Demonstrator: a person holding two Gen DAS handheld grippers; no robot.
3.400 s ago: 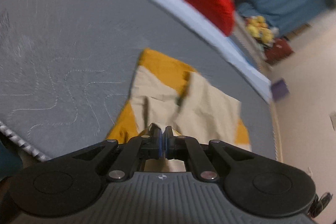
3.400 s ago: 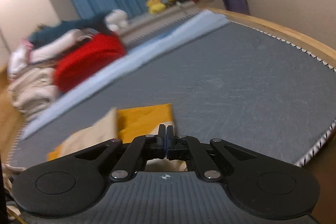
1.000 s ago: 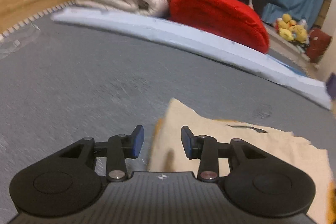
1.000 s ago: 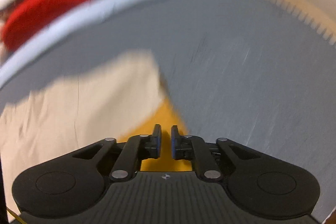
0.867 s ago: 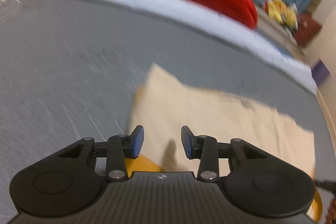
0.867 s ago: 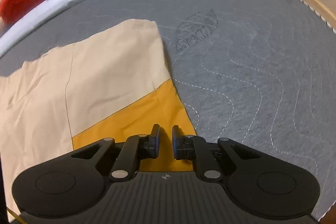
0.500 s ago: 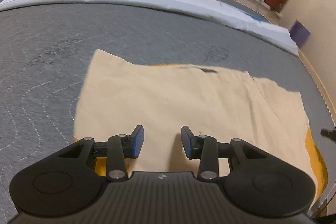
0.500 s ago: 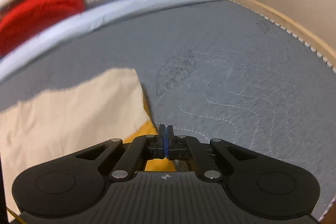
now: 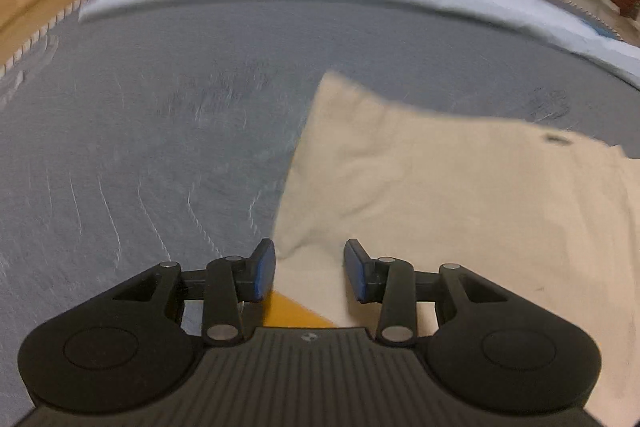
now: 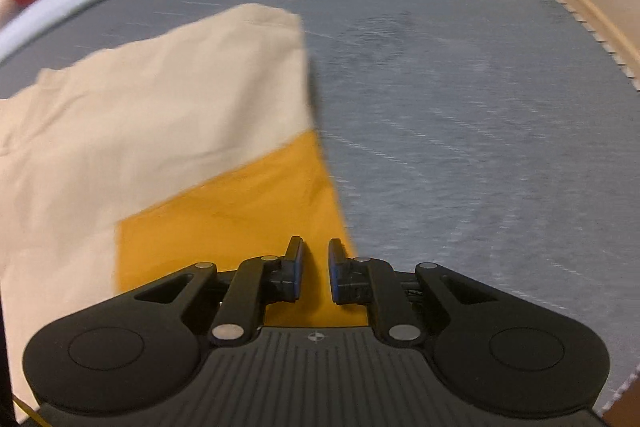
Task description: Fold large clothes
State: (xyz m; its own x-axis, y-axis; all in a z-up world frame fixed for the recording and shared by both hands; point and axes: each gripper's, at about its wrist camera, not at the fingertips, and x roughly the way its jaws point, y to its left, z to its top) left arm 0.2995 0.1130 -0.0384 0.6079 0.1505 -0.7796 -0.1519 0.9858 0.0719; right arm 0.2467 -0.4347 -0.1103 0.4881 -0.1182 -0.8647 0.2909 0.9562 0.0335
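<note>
both released, my left claw and right claw hover over the cream-and-yellow garment on the mattress; i judge matching near corners worth pinching evenly.

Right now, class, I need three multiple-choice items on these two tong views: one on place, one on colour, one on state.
1. Where does the garment lie?
A. grey quilted mat
B. wooden floor
C. red blanket

2. Which colours does the garment show?
A. blue and white
B. cream and mustard yellow
C. green and black

3. How do the left tongs stand?
A. shut on cloth
B. open
C. out of view

Key: 1 A, grey mat borders the cloth; 2 B, a cream panel adjoins a yellow one; 3 B, a wide gap shows between the pads.
</note>
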